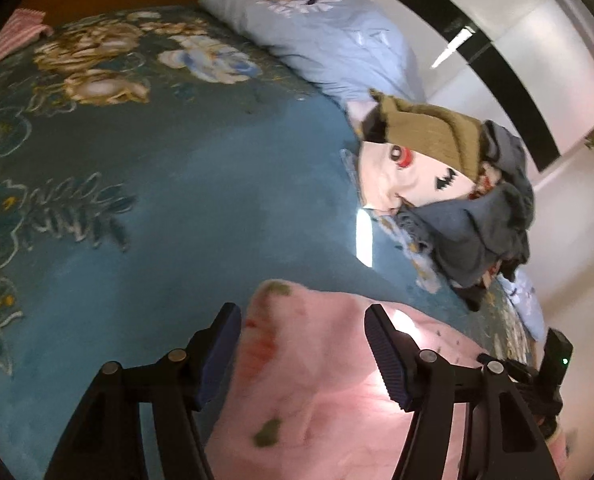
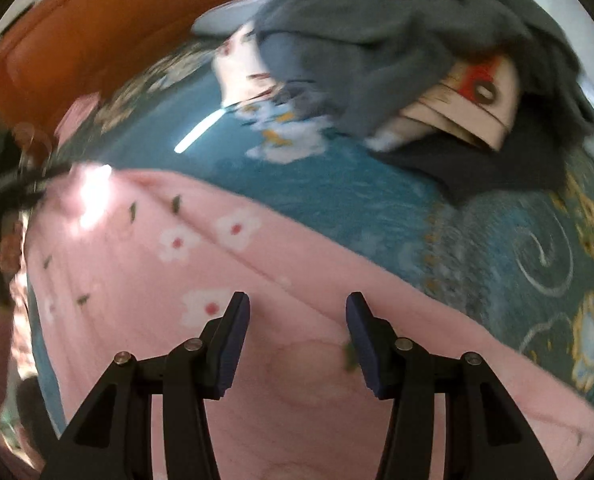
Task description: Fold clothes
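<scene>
Lying beneath both grippers' wide-open jaws, the pink floral garment (image 2: 297, 280) spreads over the teal bedspread (image 1: 157, 200).

You are in a home bedroom: a bed under a teal floral bedspread (image 1: 185, 216), a light blue pillow (image 1: 329, 40) at its far edge, an orange headboard (image 2: 97, 32) behind, and a pile of clothes (image 1: 469, 200) heaped near its right edge.
</scene>
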### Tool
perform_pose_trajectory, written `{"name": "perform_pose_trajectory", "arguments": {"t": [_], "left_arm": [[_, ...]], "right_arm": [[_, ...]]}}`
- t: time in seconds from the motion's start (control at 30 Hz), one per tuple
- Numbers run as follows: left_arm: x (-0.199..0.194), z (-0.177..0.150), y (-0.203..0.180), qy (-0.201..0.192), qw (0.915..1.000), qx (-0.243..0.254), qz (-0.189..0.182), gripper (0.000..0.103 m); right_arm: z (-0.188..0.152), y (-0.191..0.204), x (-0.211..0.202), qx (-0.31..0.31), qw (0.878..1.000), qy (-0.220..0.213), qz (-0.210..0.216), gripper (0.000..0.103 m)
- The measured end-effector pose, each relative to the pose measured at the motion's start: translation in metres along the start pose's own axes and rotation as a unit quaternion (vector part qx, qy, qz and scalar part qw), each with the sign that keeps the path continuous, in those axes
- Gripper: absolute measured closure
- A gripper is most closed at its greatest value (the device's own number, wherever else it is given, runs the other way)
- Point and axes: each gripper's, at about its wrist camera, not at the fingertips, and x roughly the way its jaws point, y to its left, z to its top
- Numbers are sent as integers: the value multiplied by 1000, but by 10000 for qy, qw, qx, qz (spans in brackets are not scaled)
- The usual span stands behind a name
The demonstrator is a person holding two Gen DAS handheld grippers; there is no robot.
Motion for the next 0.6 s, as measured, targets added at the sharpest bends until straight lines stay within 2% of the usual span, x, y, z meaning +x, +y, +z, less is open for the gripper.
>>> {"name": "perform_pose_trajectory", "arguments": {"t": [0.1,0.2,0.27,0.33,0.37,0.43,0.53,0.6], "left_arm": [[2,-2,-3,-13,10000,66,3,66],[-1,-3,-4,-65,9999,107,0,71],[-4,-4,-5,-93,9998,146,-42,75],[-8,-5,-7,-144,9997,190,-77,80],[-9,-6,-8,-180,9996,207,-96,83],[-14,-6,-10,-301,9992,224,-117,87],[-25,-4,-15,-606,9978,250,-126,90],[-36,2,-18,-839,9961,242,-137,90]], "right_arm": [[9,11,10,-295,9994,148,-67,52],[16,22,20,-553,9980,286,-130,53],[17,29,24,-743,9964,367,-165,62],[16,37,19,-897,9951,386,-170,88],[15,41,16,-971,9943,385,-202,93],[11,48,13,-1065,9932,401,-260,98],[12,53,5,-999,9942,338,-212,100],[26,45,-8,-854,9959,46,-308,100]]}}
